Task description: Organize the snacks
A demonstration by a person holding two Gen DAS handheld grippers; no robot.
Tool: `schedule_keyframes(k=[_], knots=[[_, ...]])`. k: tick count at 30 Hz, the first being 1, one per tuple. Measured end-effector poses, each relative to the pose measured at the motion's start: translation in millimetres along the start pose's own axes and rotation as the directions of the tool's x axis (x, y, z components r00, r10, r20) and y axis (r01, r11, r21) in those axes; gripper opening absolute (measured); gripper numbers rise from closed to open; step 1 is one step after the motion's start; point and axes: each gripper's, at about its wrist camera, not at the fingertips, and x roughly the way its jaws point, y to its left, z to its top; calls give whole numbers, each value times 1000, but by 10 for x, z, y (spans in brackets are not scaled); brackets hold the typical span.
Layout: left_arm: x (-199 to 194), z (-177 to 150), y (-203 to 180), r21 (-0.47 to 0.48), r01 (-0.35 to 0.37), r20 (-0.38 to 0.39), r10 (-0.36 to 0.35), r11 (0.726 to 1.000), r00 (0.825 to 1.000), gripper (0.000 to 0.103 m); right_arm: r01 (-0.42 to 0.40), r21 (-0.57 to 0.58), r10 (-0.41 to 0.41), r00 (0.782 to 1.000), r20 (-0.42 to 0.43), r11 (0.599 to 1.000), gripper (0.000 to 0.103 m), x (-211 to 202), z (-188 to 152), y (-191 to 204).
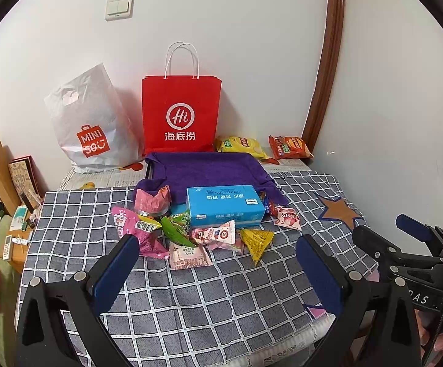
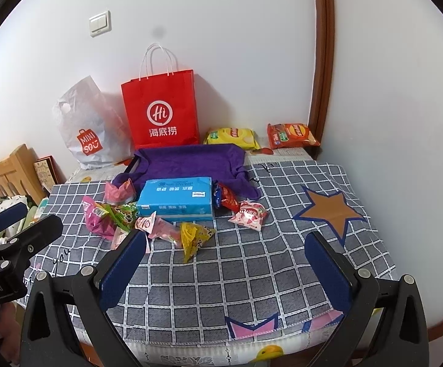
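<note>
Both my tools, left tool (image 1: 218, 263) and right tool (image 2: 226, 260), hang open, empty. Snack packets (image 1: 190, 235) lie scattered on the tabletop (image 1: 221, 299) beside the blue box (image 1: 224, 205); sorting looks unstarted.

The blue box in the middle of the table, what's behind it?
Behind the blue box lies a purple cloth, partly draped over something dark whose edge shows at its left; what that is cannot be told. Farther back, a red paper bag stands against the wall.
</note>
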Motion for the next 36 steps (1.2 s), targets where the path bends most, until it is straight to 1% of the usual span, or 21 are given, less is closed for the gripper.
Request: schedule_keyframes(k=[6,36], knots=[[-21,-22,30,-13,6,6,-6,1000,1000,103,1,-4,-1,1000,9,1000,103,-33,-12,7],[-22,-50,16,-3,12,11,-12,1000,1000,102,-3,-1,3,1000,8,1000,103,-23,-74,-8]])
